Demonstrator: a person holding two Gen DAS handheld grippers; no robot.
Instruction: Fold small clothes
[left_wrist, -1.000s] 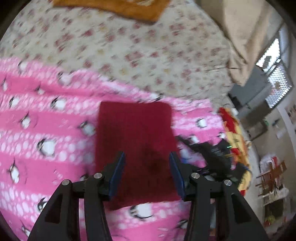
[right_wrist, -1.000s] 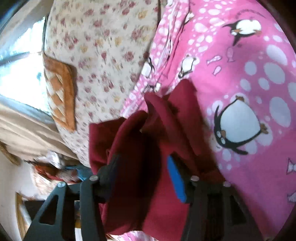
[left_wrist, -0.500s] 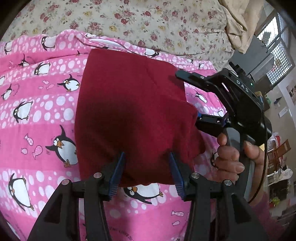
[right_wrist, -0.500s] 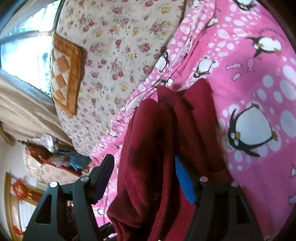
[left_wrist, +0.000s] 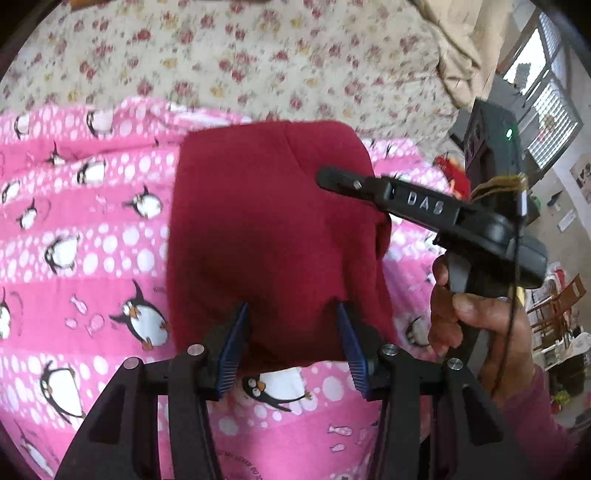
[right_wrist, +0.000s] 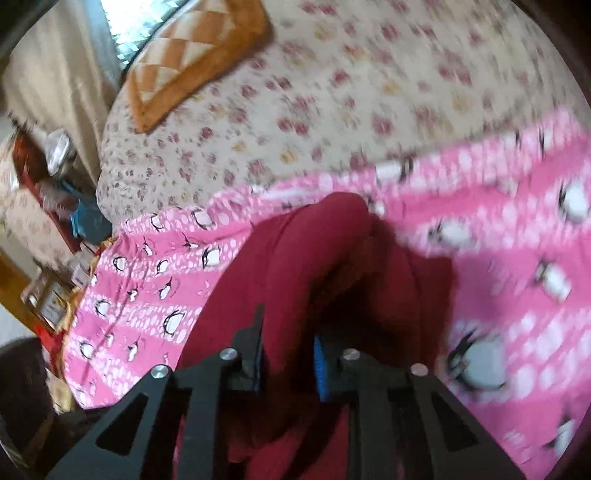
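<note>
A dark red cloth (left_wrist: 273, 236) lies folded on a pink penguin-print blanket (left_wrist: 74, 258). My left gripper (left_wrist: 291, 343) is open, its blue pads either side of the cloth's near edge. My right gripper shows in the left wrist view (left_wrist: 424, 206) reaching over the cloth's right side, a hand on its handle. In the right wrist view my right gripper (right_wrist: 288, 354) has narrowed onto a bunched fold of the red cloth (right_wrist: 332, 266), with cloth between the pads.
A floral bedsheet (left_wrist: 258, 62) lies beyond the blanket. An orange patterned cushion (right_wrist: 192, 55) sits at the far side by a window. Room furniture and clutter lie past the bed's right edge (left_wrist: 554, 332).
My right gripper has closed from wide open onto the cloth's fold and swung round. The left gripper has pulled back a little; the cloth sits further from it.
</note>
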